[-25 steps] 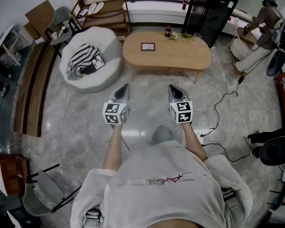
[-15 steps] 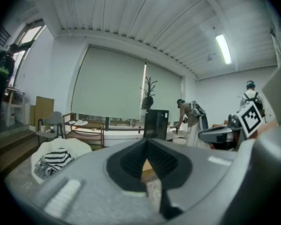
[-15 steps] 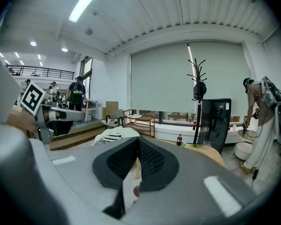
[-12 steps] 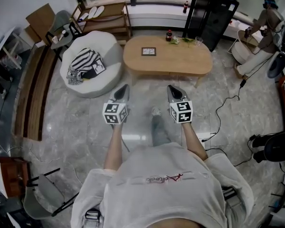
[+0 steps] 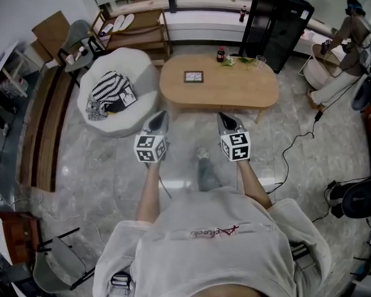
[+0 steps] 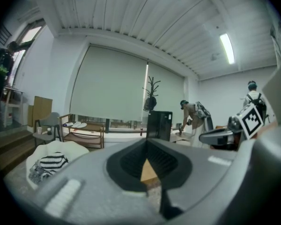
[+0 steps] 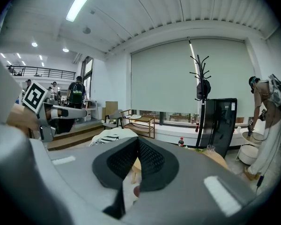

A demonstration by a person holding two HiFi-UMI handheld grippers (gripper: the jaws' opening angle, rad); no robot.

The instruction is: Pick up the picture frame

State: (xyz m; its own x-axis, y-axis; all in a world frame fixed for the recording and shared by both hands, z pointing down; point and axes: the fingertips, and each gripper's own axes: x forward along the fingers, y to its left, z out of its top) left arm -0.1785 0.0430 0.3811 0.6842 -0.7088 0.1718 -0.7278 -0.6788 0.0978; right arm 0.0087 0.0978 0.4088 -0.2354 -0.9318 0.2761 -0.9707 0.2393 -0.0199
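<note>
I stand on a glossy grey marble-tile floor (image 5: pixel 99 166), facing an oval light-wood coffee table (image 5: pixel 235 93) with a round white padded armchair (image 5: pixel 143 73) to its left and a tall black cabinet (image 5: pixel 278 20) behind its right end. Beyond them a low slatted wooden rack (image 5: pixel 139 28) sits below pale roller blinds (image 6: pixel 112 83) covering the far window wall. Overhead runs a ribbed white ceiling (image 6: pixel 131 13) with a long tube light (image 6: pixel 227 48), and dark wooden steps (image 5: pixel 42 122) line my left.
</note>
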